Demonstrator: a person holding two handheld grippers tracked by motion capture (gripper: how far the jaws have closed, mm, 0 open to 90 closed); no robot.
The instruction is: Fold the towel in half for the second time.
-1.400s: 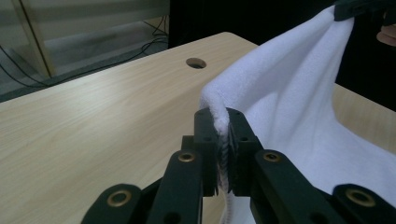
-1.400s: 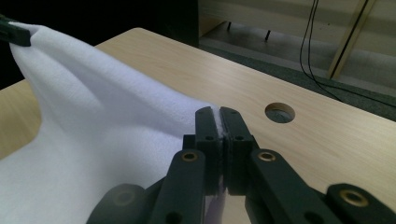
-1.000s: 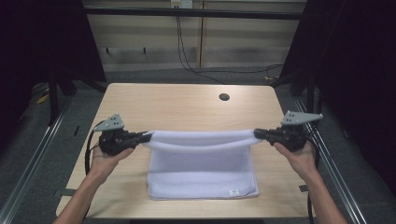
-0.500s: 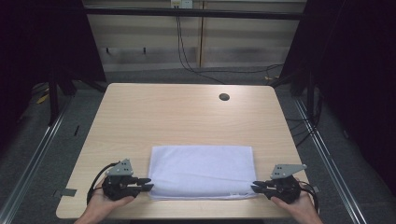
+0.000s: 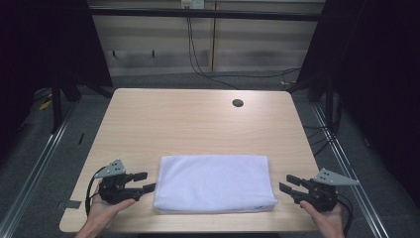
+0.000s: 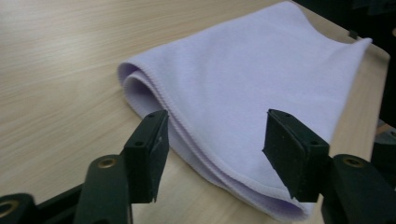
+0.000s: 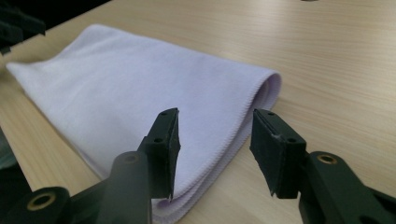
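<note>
Towel (image 5: 214, 182) btwn open tools — untouched

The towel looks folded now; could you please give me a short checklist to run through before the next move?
1. Left gripper open, off the towel: ok.
2. Right gripper open, off the towel: ok.
3. Towel lies wholly on the table: ok.
4. Layers stacked evenly at the left end, left gripper view: ok.
5. Near edges aligned under the fold: cannot tell.
6. Top surface flat, no big creases: ok.
</note>
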